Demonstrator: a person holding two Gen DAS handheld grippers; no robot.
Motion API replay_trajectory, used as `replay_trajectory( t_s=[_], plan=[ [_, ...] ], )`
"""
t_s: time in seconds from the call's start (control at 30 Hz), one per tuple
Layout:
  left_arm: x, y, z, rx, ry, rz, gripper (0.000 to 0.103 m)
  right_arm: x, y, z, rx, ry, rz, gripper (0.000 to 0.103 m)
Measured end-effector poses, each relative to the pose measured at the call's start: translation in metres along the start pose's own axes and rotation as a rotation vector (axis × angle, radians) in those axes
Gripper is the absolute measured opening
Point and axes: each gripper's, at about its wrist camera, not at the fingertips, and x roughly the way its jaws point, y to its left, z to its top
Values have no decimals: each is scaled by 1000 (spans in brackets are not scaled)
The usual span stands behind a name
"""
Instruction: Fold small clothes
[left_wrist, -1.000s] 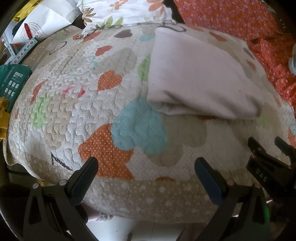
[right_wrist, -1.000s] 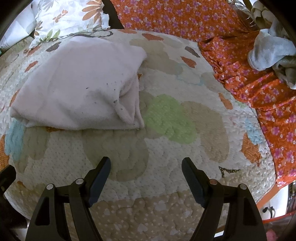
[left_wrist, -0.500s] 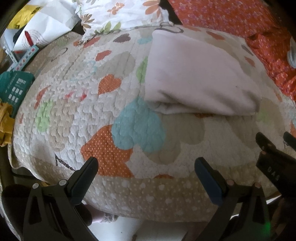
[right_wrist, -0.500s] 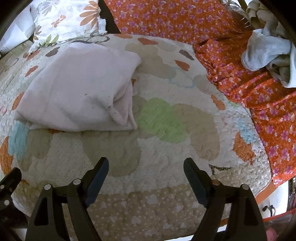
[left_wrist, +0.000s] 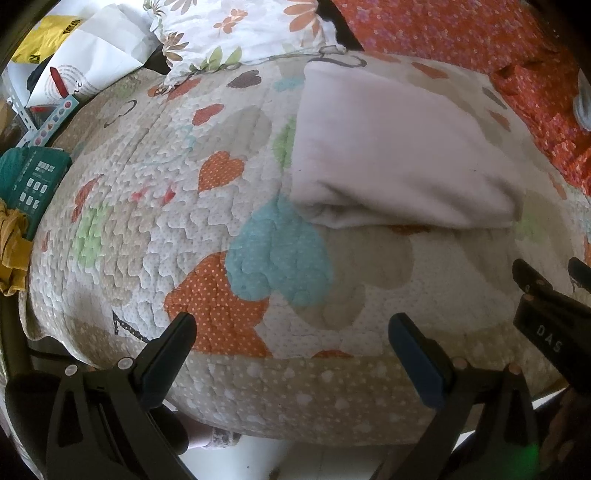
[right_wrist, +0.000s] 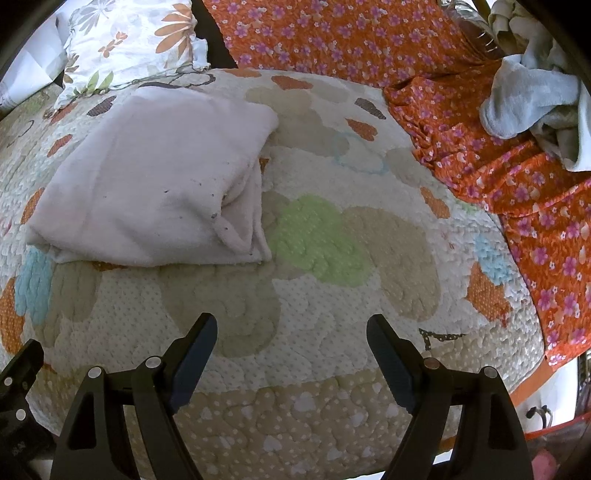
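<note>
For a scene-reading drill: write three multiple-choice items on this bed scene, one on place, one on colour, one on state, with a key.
1. Where does the folded pale pink fleece cloth lie?
A. on the heart-patterned quilt
B. on the orange flowered sheet
C. between a gripper's fingers

2. What colour is the quilt heart just right of the cloth in the right wrist view?
A. blue
B. light green
C. black

3. How do the left gripper and right gripper stand?
A. both clamped on the cloth
B. one open, one clamped on the cloth
C. both open and empty

Key: 1 A, quilt shows all round the cloth; 2 B, the green heart lies beside its folded edge; 3 C, only quilt shows between each pair of spread fingers.
</note>
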Motion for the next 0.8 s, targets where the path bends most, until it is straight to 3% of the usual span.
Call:
replay_trajectory(
  t_s=[0.47,0.8],
  plan=[
    [2,3,-1,-18,11,-9,103,-2,4,1,-5,-17,8,87],
    [-3,2,-2,-11,-24,5,103,-5,5,0,-6,-31,9,87]
  ],
)
